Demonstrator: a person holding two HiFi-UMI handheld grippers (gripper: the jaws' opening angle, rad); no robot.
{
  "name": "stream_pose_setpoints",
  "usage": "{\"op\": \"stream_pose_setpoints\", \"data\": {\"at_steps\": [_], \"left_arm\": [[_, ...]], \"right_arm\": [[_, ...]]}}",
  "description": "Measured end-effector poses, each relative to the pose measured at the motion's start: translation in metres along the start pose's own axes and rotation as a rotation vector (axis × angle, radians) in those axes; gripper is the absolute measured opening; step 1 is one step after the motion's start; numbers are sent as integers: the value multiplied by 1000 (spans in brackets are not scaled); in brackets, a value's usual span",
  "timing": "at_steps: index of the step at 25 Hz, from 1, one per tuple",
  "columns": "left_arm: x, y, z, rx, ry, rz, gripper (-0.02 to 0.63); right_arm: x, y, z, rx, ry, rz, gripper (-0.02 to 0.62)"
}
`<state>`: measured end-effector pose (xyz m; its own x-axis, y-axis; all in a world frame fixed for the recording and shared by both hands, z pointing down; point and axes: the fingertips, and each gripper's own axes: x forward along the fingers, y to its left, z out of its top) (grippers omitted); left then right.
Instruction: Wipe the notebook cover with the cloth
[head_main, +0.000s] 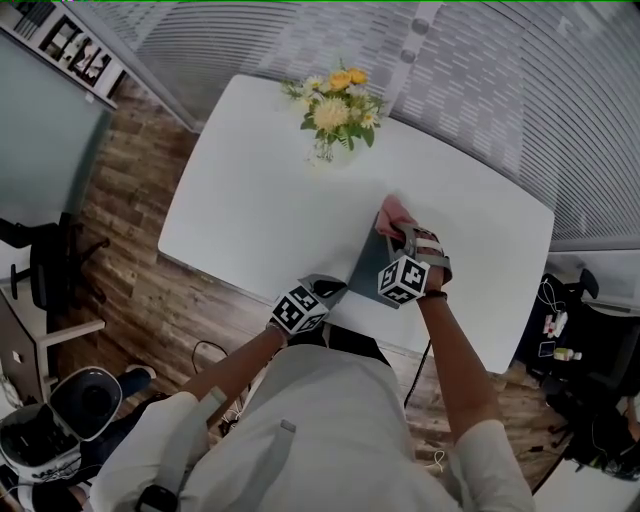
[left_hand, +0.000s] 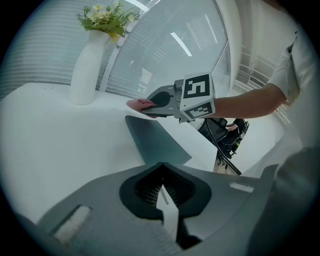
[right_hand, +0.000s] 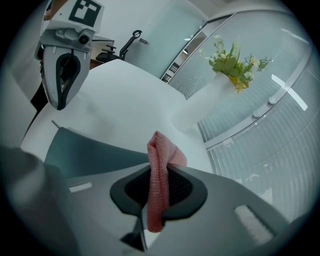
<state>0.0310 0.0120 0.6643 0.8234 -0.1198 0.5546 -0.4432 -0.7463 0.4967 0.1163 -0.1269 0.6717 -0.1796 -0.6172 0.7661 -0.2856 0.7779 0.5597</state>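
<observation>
**Pink cloth (right_hand: 159, 172) clamped at the notebook (head_main: 371, 264)**

The right gripper (right_hand: 158, 192) is clamped on the cloth, at the far edge of the grey-green notebook; the notebook lies flat on the white table (head_main: 250, 200), near its front edge; the left gripper (left_hand: 162, 186), jaws together and empty, sits by the notebook's near left corner; a vase of flowers (head_main: 337, 112) stands beyond.

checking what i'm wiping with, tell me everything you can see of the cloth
The cloth is pink, with a fine knitted or waffle-like texture, and looks soft. It is folded into a narrow strip and pinched between the shut jaws of the right gripper, with its bunched end poking out past the jaw tips. It sits at the far end of the dark grey-green notebook, which lies flat on the white table. Whether the cloth touches the cover cannot be told.
</observation>
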Motion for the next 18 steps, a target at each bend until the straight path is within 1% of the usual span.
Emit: {"op": "stream_pose_setpoints", "data": {"at_steps": [12, 18], "left_arm": [[13, 9, -25, -38, 64, -5, 2], [19, 8, -26, -39, 91, -21, 2]], "right_arm": [[37, 11, -11, -57, 45, 66, 41], [44, 15, -13, -68, 56, 102, 41]]}}
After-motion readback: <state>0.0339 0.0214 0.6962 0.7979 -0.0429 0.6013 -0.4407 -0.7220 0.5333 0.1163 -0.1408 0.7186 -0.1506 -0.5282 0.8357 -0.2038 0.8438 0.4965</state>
